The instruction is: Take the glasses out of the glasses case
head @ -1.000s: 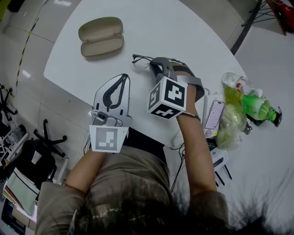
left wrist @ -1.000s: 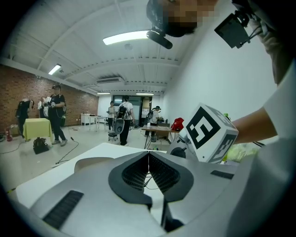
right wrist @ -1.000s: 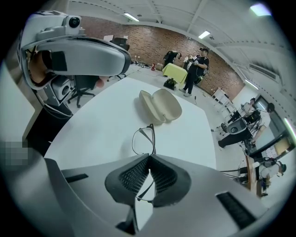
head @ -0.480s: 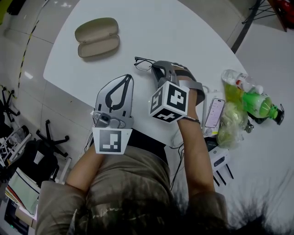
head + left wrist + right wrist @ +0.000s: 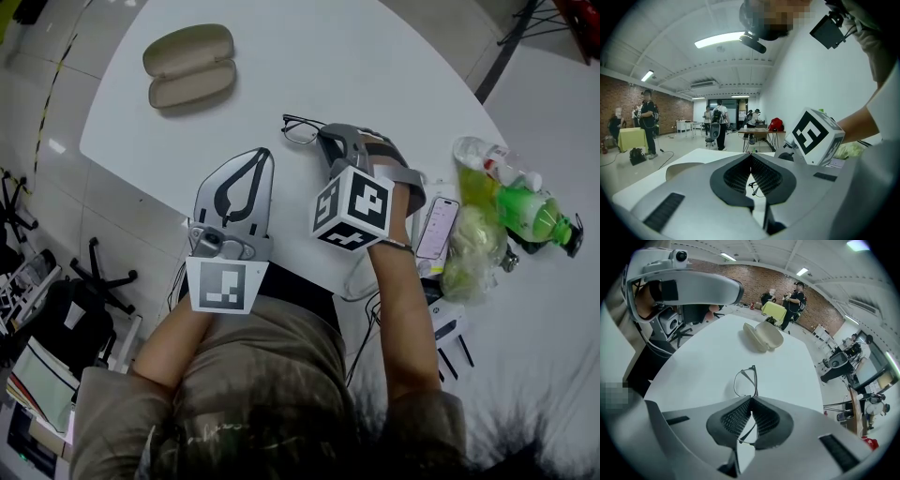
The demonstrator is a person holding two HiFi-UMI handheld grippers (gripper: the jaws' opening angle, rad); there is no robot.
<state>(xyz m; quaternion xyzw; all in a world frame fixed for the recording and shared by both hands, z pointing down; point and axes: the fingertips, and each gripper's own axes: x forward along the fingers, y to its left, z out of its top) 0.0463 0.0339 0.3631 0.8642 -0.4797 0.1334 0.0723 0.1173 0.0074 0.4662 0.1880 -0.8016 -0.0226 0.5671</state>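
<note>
Desk (image 5: 375, 66), white. Case (image 5: 190, 66) lies open, well ahead-left of L claw (image 5: 264, 155). L claw jaws together. R claw (image 5: 325, 134) clamped on glasses (image 5: 302, 128) by the arm; lenses just past its tips, well apart from case.

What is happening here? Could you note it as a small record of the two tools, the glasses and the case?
left gripper: jaws together, holding nothing
right gripper: shut on the glasses
glasses: out of the case, frame clamped between the right jaws
glasses case: open, empty, lying on the table
table: white; a phone and a green bottle at its right
</note>
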